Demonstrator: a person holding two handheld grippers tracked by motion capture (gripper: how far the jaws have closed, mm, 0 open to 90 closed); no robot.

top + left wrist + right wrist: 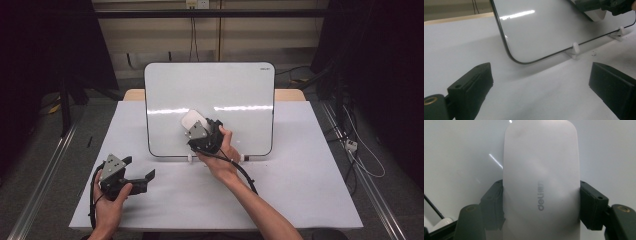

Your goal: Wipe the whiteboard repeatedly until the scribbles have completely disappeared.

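A white eraser (191, 119) with a grey printed logo lies against the face of an upright whiteboard (235, 90). My right gripper (194, 126) is shut on the eraser, holding it to the board's lower left area. In the right gripper view the eraser (541, 170) stands between both black jaws, which press its two sides, with the whiteboard (461, 150) behind it. My left gripper (140, 167) rests low over the table at the front left, open with nothing between its jaws. In its own view the left gripper (541, 87) faces the board's lower corner (519, 58).
The whiteboard stands on small white clip feet (574, 48) on a white table (300, 190). A black cable (245, 172) trails from the right gripper along the forearm. Dark stands and loose cables (360, 150) lie beyond the table's right edge.
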